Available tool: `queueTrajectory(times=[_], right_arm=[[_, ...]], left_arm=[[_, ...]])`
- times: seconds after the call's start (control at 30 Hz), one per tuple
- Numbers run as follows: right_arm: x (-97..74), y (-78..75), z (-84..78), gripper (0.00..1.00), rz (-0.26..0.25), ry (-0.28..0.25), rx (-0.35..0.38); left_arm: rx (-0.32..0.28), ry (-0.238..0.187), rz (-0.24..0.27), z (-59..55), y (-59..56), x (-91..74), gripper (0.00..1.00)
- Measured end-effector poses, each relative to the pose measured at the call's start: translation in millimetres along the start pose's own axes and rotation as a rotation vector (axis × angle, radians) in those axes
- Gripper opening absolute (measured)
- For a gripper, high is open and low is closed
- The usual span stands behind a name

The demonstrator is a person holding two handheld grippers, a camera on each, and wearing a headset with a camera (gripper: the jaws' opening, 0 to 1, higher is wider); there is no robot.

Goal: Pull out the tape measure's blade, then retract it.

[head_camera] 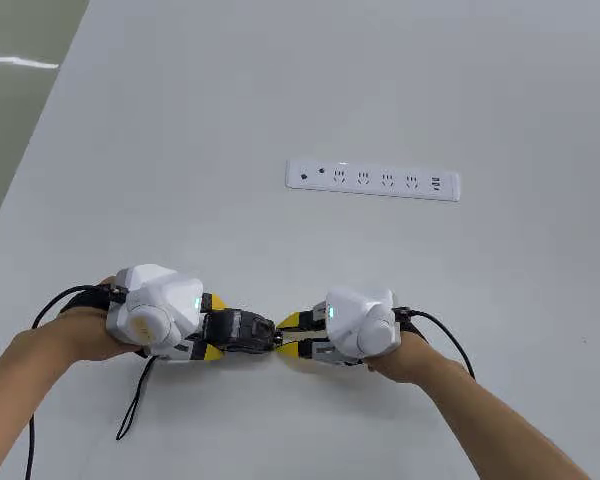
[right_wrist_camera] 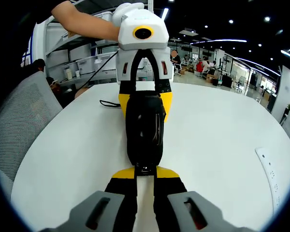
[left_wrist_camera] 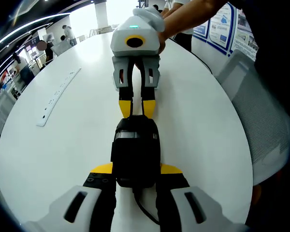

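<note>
A black tape measure (head_camera: 242,330) lies low over the white table (head_camera: 280,90), near its front edge. My left gripper (head_camera: 215,327) is shut on its case from the left; in the left gripper view the yellow-tipped jaws clamp the case (left_wrist_camera: 135,147) on both sides. My right gripper (head_camera: 287,337) meets it from the right and is shut on the blade's end hook (right_wrist_camera: 144,169) at the mouth of the case (right_wrist_camera: 145,123). A short pale strip of blade (right_wrist_camera: 145,193) runs back between the right jaws. The right gripper (left_wrist_camera: 134,107) touches the case's front.
A white power strip (head_camera: 373,180) lies on the table beyond the grippers. The tape measure's black wrist strap (head_camera: 135,405) trails toward the front edge. Grey mesh chairs (left_wrist_camera: 261,121) stand beside the table. Open tabletop stretches to the left, right and far side.
</note>
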State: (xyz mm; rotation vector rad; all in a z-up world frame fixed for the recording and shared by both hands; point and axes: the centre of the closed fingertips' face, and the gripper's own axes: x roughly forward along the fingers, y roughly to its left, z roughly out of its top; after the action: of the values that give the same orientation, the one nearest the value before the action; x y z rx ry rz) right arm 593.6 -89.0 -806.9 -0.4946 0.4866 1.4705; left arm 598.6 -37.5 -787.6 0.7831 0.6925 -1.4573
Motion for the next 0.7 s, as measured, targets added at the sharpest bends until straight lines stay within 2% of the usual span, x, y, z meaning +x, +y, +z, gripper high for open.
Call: queueTrajectory(times=[0.7], right_arm=[[-9.0, 2.2, -8.4, 0.10, -0.010, 0.013, 0.013]], left_arm=[[0.010, -0.004, -0.002, 1.3, -1.2, 1.1, 0.27]])
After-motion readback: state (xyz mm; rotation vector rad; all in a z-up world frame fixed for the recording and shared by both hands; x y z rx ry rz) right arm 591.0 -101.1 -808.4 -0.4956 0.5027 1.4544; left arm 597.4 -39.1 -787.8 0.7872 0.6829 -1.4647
